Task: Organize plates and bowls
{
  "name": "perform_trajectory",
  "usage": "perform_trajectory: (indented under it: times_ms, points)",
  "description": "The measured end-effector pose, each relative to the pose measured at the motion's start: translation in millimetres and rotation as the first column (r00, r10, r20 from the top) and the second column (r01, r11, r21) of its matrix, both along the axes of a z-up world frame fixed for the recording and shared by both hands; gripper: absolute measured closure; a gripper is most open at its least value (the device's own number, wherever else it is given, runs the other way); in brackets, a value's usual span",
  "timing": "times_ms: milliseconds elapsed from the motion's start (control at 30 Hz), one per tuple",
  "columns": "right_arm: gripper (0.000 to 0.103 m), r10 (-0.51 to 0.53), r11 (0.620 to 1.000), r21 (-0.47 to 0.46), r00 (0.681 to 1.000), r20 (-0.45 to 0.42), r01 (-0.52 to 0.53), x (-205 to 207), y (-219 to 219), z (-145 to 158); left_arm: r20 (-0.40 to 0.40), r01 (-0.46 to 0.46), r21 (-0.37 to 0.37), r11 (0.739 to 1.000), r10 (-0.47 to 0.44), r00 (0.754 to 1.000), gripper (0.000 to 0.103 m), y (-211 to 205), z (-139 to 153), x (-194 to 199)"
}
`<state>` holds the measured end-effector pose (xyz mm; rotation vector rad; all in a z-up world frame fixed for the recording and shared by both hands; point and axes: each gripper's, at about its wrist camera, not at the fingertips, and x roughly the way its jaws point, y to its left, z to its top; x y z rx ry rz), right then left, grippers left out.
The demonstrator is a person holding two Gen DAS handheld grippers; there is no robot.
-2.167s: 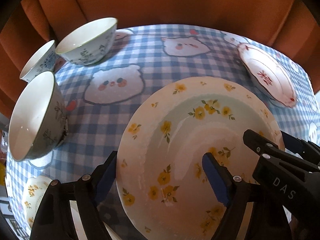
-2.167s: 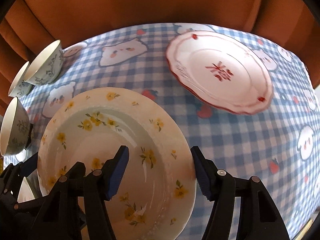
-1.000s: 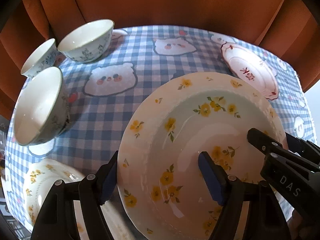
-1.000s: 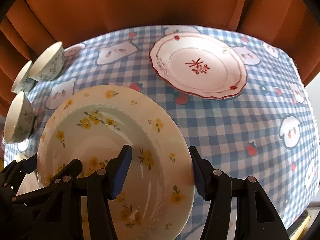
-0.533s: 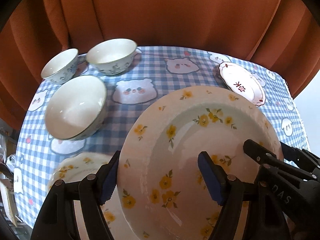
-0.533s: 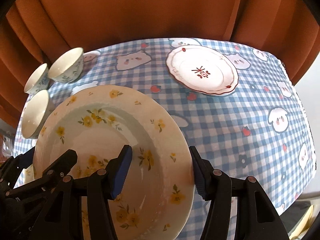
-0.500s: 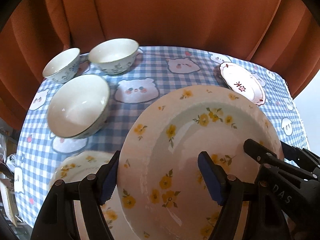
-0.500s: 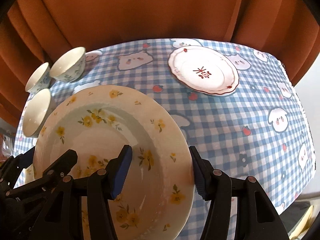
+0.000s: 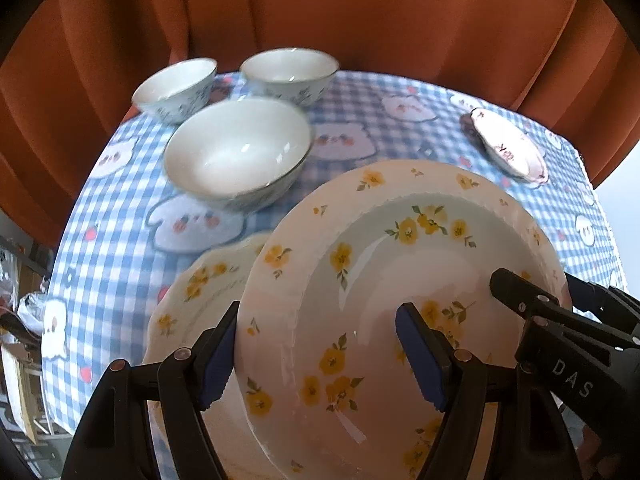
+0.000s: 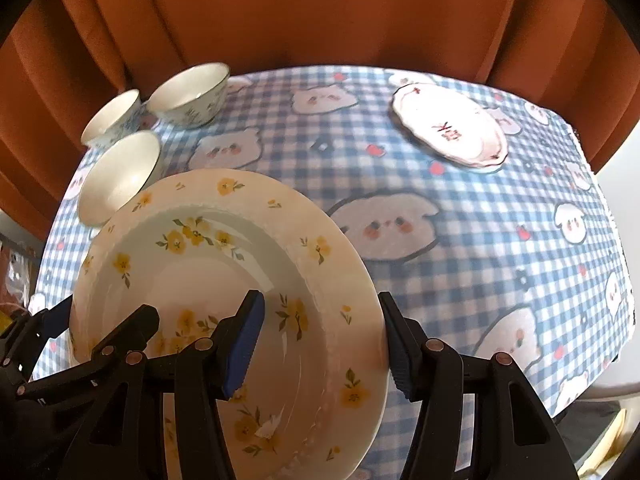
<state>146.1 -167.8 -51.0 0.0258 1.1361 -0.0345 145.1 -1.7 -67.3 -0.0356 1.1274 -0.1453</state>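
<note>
Held plate: a deep cream plate w/ yellow flowers [image 9: 400, 304] hangs tilted above the table, carried by both tools at once — one on each side of its rim.
Left gripper [image 9: 320, 352]: clamped on the plate's left rim; one blue pad under the outer edge, the other inside the well.
Right gripper [image 10: 324, 340]: clamped on the right rim the same way, inner pad in the well, outer pad against the rim's outside edge. In the left wrist view its black frame marked "DAS" shows at the lower right.
Second flowered plate [image 9: 200, 300]: lies flat on the cloth at near left, just below and left of the held one, partly hidden by it.
Bowls: three white bowls w/ blue-green sprigs at far left. The large bowl [image 9: 238, 152] sits nearest; two smaller ones — left bowl [image 9: 176, 84] and right bowl [image 9: 290, 70] — stand behind it, close together.
Red-trimmed plate [image 10: 450, 128]: flat at far right, well apart from the rest, a red mark at its centre.
Table: blue-and-white check tablecloth [image 10: 480, 248] printed w/ cartoon animal faces and strawberries.
Backdrop: orange curtain [image 9: 320, 12] in folds behind the table.
</note>
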Motion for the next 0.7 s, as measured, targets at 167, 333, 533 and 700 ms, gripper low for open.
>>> perform_trajectory:
  times_ms: [167, 333, 533, 700]
  points:
    - [0.043, 0.022, 1.0, -0.006, 0.999, -0.03, -0.022, -7, 21, -12, -0.046, -0.017, -0.006, 1.0, 0.017, 0.999, 0.027, 18, -16, -10]
    - [0.043, 0.041, 0.999, -0.024, 0.997, -0.06, -0.043, -13, 37, -23, -0.076, -0.026, -0.021, 0.999, 0.025, 0.997, 0.027, 27, -29, -17]
    - [0.043, 0.055, 0.997, -0.051, 0.996, -0.075, -0.059, -12, 47, -30, -0.092, -0.041, -0.033, 0.999, 0.037, 0.995, 0.027, 36, -38, -18]
    - [0.043, 0.073, 0.995, -0.061, 0.994, -0.087, -0.079, -10, 56, -35, -0.102, -0.06, -0.031, 0.998, 0.057, 0.993, 0.025, 43, -43, -15]
